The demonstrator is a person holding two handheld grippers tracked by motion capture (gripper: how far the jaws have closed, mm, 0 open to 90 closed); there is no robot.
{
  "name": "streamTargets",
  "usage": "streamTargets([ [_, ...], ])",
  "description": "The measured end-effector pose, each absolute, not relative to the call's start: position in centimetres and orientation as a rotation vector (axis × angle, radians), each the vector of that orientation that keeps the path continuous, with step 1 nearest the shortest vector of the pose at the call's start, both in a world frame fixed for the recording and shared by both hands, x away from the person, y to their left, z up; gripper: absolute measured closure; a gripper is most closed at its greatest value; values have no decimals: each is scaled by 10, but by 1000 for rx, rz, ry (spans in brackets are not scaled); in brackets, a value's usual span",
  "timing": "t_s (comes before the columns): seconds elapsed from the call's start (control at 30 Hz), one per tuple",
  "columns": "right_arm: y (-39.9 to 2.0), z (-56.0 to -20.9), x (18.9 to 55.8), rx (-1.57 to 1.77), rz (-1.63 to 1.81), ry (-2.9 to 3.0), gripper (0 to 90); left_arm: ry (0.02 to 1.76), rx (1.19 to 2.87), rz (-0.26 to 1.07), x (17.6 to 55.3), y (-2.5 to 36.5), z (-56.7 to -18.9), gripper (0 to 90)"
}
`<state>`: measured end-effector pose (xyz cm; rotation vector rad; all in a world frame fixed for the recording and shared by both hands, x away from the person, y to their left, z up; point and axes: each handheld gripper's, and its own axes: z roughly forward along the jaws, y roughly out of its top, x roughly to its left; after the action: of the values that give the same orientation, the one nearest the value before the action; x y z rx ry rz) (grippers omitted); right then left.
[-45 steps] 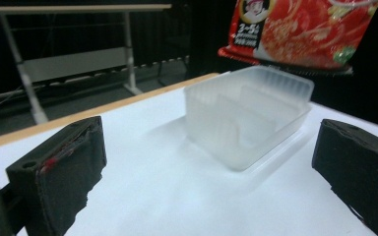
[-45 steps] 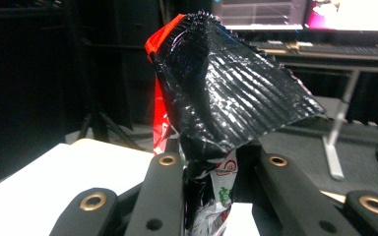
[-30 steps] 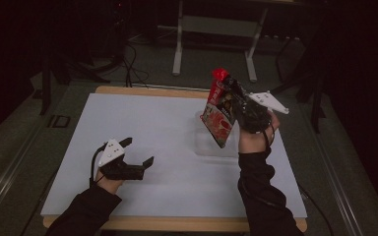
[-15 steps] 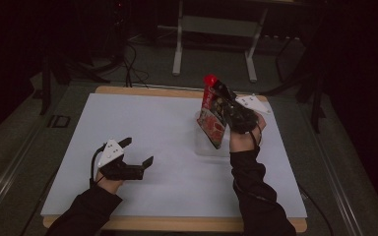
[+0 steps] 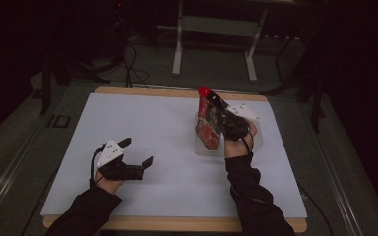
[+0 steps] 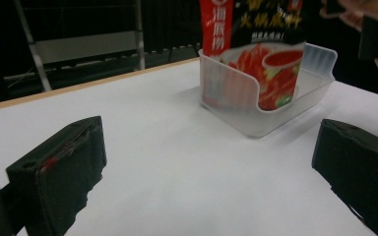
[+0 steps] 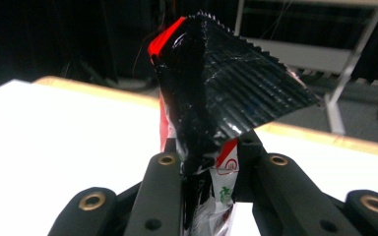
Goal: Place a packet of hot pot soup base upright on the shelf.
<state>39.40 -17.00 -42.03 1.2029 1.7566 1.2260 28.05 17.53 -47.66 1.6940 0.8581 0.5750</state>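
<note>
A red and black food pouch stands upright with its lower end inside a clear plastic bin at the right of the white table. My right gripper is shut on the pouch's upper part; in the right gripper view the jaws pinch the crinkled pouch near its serrated top edge. My left gripper rests low at the table's front left, open and holding nothing. From the left gripper view its jaws stand wide apart, facing the pouch and the bin.
The white table top has a wooden edge at the back. Metal frame legs and cables stand on the dark floor behind it. The person's right hand is at the top right of the left gripper view.
The right gripper has come down with the pouch, whose lower end now sits in the clear bin. The left gripper has stayed where it was.
</note>
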Motion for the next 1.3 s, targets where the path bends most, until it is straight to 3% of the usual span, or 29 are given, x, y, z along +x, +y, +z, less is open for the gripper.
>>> streamTargets([
  [0.43,-182,-431,377,1206,1265,1772,753,859,1689,575,281,175,-476,0],
  [0.73,-186,-418,379,1115,1294,1825,348,855,1694,572,280,176,-475,0],
  [0.83,-191,-410,377,1075,1328,1850,128,856,1688,568,280,176,-475,0],
  [1.3,-209,-376,337,939,1411,1888,107,848,1688,555,277,176,-474,0],
])
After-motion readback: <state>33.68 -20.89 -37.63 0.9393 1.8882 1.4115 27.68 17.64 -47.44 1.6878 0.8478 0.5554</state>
